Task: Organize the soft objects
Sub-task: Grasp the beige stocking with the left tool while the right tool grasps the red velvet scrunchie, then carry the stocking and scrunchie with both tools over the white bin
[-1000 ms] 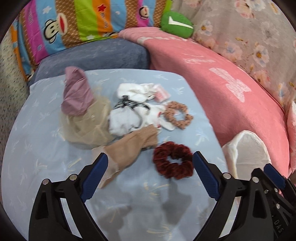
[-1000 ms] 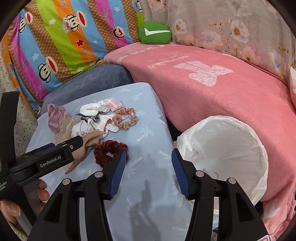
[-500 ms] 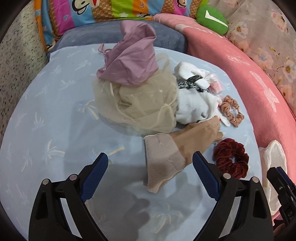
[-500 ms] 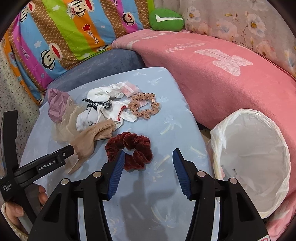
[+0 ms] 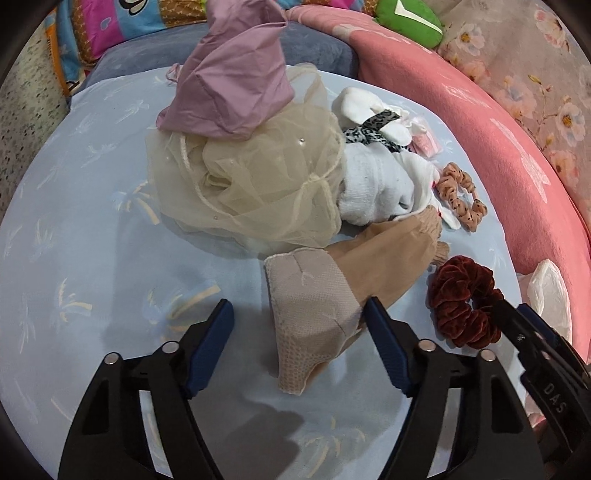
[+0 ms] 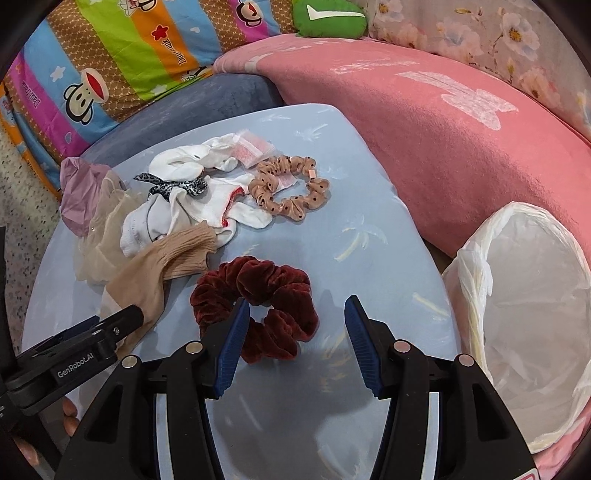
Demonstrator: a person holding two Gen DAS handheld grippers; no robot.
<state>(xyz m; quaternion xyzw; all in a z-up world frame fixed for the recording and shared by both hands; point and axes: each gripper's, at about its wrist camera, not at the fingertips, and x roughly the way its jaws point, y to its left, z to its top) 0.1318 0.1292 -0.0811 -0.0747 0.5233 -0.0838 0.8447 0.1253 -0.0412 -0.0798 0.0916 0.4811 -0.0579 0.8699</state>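
A beige stocking (image 5: pixel 332 280) lies flat on the light blue table cover (image 5: pixel 74 258). My left gripper (image 5: pixel 295 306) hangs just over its near end, jaws closing. The stocking sits between the fingers and the pads are not pressing it. Beside it lies a dark red velvet scrunchie (image 6: pixel 258 288). My right gripper (image 6: pixel 295 302) is open above it, its left finger over the ring's middle and its right finger past the edge. Behind are white socks (image 6: pixel 207 206), a pink dotted scrunchie (image 6: pixel 288 192), cream tulle (image 5: pixel 251 177) and a mauve cloth (image 5: pixel 236 85).
A white bag-lined bin (image 6: pixel 524 295) stands off the table's right edge, against a pink blanket (image 6: pixel 443 129). A striped monkey-print quilt (image 6: pixel 110 62) and a green cushion (image 6: pixel 328 18) lie behind. A hand (image 6: pixel 68 417) holds the left gripper at lower left.
Both grippers came down closer to the table. The left one shifted from facing the red scrunchie to over the stocking, and its jaws narrowed. The right one moved onto the red scrunchie.
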